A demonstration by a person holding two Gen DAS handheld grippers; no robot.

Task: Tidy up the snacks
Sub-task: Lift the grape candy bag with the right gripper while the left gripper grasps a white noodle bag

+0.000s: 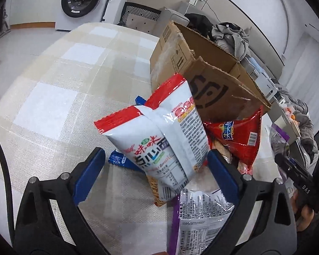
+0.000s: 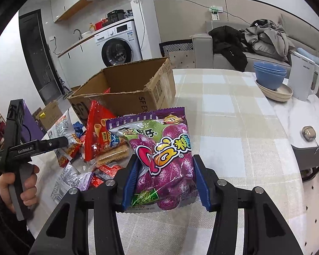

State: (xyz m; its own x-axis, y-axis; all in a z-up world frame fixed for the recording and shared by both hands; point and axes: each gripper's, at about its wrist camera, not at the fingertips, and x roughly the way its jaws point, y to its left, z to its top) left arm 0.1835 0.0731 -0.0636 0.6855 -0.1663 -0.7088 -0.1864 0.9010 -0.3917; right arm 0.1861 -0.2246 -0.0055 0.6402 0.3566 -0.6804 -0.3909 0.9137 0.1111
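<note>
My right gripper (image 2: 165,182) is shut on a purple QQ candy bag (image 2: 159,148) and holds it upright above the table. My left gripper (image 1: 156,165) is open; a white and red noodle snack bag (image 1: 159,131) stands between its blue fingers (image 1: 89,174), apart from the left pad. A pile of snacks lies by the open cardboard box (image 2: 125,87): a red cone snack bag (image 2: 97,131), wafers (image 2: 112,155), a blue packet (image 1: 119,159). The box (image 1: 202,63) is just behind the noodle bag. The left gripper also shows in the right wrist view (image 2: 53,143).
The checked tablecloth (image 2: 234,127) covers the table. Blue bowls on a plate (image 2: 270,78), a white kettle (image 2: 304,78) and a small beige device (image 2: 308,132) stand at the right. A sofa with clothes (image 2: 255,40) is behind.
</note>
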